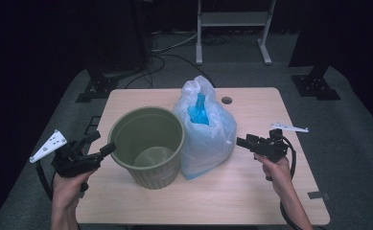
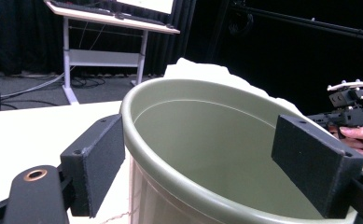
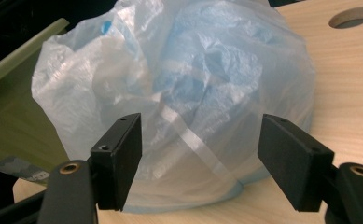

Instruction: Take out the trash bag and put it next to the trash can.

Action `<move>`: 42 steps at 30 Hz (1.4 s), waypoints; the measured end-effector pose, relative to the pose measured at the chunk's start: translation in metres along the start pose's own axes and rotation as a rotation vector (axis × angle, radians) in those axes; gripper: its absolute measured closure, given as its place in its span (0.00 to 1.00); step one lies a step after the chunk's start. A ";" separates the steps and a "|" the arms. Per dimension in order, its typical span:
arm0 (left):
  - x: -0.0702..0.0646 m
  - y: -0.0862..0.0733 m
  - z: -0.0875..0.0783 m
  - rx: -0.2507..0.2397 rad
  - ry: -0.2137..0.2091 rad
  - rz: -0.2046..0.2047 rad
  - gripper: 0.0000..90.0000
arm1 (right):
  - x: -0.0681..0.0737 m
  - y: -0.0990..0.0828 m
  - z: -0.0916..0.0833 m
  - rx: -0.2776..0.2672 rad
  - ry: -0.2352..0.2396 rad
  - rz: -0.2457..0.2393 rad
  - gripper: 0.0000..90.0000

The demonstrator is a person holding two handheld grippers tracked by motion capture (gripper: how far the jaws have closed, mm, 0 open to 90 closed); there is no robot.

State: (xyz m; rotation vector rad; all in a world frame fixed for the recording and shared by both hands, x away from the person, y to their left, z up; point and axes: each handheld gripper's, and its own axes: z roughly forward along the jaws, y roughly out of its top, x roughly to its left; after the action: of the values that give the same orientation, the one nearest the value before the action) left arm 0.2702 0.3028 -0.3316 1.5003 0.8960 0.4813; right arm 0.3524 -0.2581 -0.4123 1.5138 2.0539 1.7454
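An olive green bin (image 1: 148,143) stands upright and empty on the wooden table (image 1: 251,201). Against its right side leans a translucent plastic bag (image 1: 205,129) with blue stuff inside. My left gripper (image 1: 105,141) sits at the bin's left rim. In the left gripper view its jaws (image 2: 200,140) stand wide apart with the bin's (image 2: 207,140) near rim between them, unpressed. My right gripper (image 1: 241,142) points at the bag from the right. It (image 3: 200,135) is open, and the bag (image 3: 193,79) lies just beyond its fingertips.
A round hole (image 1: 227,100) is cut in the table behind the bag. A white stand (image 1: 232,28) and cables are on the floor beyond the far edge. Bare tabletop runs along the front and right. The other hand and its gripper (image 2: 347,112) show past the bin.
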 end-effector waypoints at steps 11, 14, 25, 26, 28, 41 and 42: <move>0.000 0.000 0.000 0.001 0.003 -0.001 0.18 | -0.004 -0.016 -0.003 0.017 -0.025 -0.003 0.33; 0.001 0.000 0.000 0.001 0.004 -0.002 0.18 | -0.004 -0.020 -0.004 0.017 -0.031 -0.007 0.33; 0.000 0.000 -0.002 0.000 0.009 0.002 0.18 | -0.004 -0.033 -0.010 0.020 -0.047 -0.015 0.33; -0.001 0.000 -0.002 -0.001 0.010 0.002 0.18 | -0.004 -0.035 -0.011 0.021 -0.049 -0.017 0.33; -0.001 0.000 -0.002 -0.001 0.010 0.002 0.18 | -0.005 -0.038 -0.014 0.020 -0.054 -0.019 0.33; -0.001 0.000 -0.003 -0.003 0.013 0.002 0.18 | -0.011 -0.060 -0.036 -0.031 -0.091 0.003 0.33; -0.001 0.000 -0.003 -0.003 0.014 0.001 0.18 | -0.011 -0.061 -0.037 -0.035 -0.093 0.004 0.33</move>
State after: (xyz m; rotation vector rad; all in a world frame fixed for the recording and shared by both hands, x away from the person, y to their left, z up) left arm 0.2673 0.3041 -0.3308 1.4961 0.9054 0.4940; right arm 0.2983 -0.2855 -0.4519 1.5586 1.9679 1.6691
